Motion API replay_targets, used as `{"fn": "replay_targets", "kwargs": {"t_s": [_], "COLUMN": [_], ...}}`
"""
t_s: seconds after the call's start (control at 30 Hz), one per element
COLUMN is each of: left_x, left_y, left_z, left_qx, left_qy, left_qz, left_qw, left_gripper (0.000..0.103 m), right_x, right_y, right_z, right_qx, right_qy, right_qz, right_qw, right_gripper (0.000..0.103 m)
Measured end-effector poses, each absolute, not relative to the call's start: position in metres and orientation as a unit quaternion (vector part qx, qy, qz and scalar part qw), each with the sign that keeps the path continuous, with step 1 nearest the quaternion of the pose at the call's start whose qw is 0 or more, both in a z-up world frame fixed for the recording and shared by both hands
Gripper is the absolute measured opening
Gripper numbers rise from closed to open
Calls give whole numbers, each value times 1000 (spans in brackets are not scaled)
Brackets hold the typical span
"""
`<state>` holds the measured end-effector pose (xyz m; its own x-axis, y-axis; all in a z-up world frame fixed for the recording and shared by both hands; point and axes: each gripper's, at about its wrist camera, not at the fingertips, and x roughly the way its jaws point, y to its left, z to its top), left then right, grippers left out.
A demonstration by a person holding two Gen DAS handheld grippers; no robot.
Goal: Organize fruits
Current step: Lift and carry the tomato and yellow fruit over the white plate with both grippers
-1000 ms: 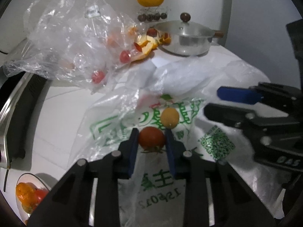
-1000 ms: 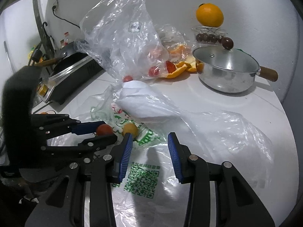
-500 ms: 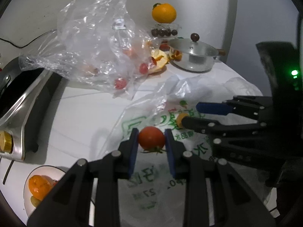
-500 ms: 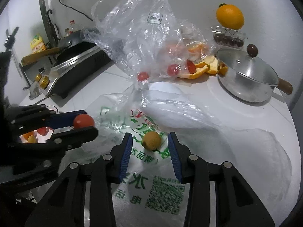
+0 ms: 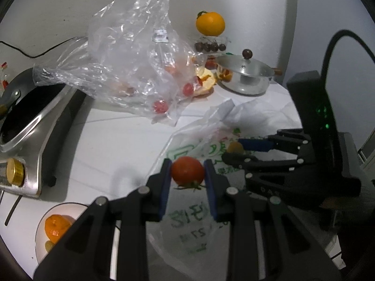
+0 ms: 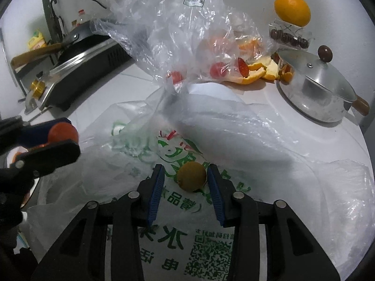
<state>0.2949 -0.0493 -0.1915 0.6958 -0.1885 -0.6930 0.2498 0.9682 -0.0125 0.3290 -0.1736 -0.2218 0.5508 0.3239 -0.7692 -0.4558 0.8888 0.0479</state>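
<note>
My left gripper (image 5: pixel 187 166) is shut on a red tomato (image 5: pixel 187 171) and holds it above the printed white plastic bag (image 5: pixel 187 220). From the right wrist view, that left gripper (image 6: pixel 70 136) and its tomato (image 6: pixel 62 133) sit at the left edge. A small yellow fruit (image 6: pixel 191 177) lies on the printed bag (image 6: pixel 168 236) between the fingers of my right gripper (image 6: pixel 185 171). Its jaws are closing: the right pad touches the fruit, and a gap remains at the left pad. In the left wrist view the right gripper (image 5: pixel 234 150) straddles the same yellow fruit (image 5: pixel 235 147).
A white plate (image 5: pixel 44 213) with orange pieces sits at lower left, beside a stove (image 5: pixel 35 126). Behind are a clear bag (image 5: pixel 131 65) of small tomatoes, orange peel (image 6: pixel 255 73), a lidded pot (image 6: pixel 314 89) and an orange (image 6: pixel 292 9) on a box of dark fruits.
The left gripper lifted the tomato and drew back towards the plate. The right gripper came forward over the yellow fruit, which now lies between its narrowing jaws.
</note>
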Motion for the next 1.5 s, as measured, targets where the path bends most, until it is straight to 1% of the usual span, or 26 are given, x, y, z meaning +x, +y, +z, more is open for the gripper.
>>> {"fn": "replay_targets", "kwargs": {"t_s": [0.07, 0.1, 0.13, 0.4, 0.87, 1.13, 1.5], "left_x": [293, 292, 291, 282, 258, 236, 208], "left_y": [-48, -47, -46, -43, -28, -10, 16], "left_z": [-190, -189, -188, -184, -171, -165, -161], "left_qx": [41, 41, 41, 40, 37, 31, 19], "left_qy": [370, 369, 368, 363, 349, 341, 332], "left_qz": [-119, -119, -118, -117, -117, -109, -97], "left_qw": [921, 921, 922, 924, 929, 933, 938], "left_gripper": [29, 29, 29, 29, 29, 29, 29], "right_x": [329, 329, 328, 321, 287, 263, 235], "right_y": [-173, -173, -173, -170, -159, -147, -125], "right_z": [-223, -223, -223, -218, -188, -167, -154], "right_qx": [-81, -82, -83, -88, -91, -97, -107], "right_qy": [419, 419, 419, 411, 383, 361, 347], "right_qz": [220, 218, 217, 220, 228, 231, 240], "right_qw": [877, 878, 878, 880, 890, 898, 900], "right_gripper": [32, 29, 28, 28, 28, 28, 28]}}
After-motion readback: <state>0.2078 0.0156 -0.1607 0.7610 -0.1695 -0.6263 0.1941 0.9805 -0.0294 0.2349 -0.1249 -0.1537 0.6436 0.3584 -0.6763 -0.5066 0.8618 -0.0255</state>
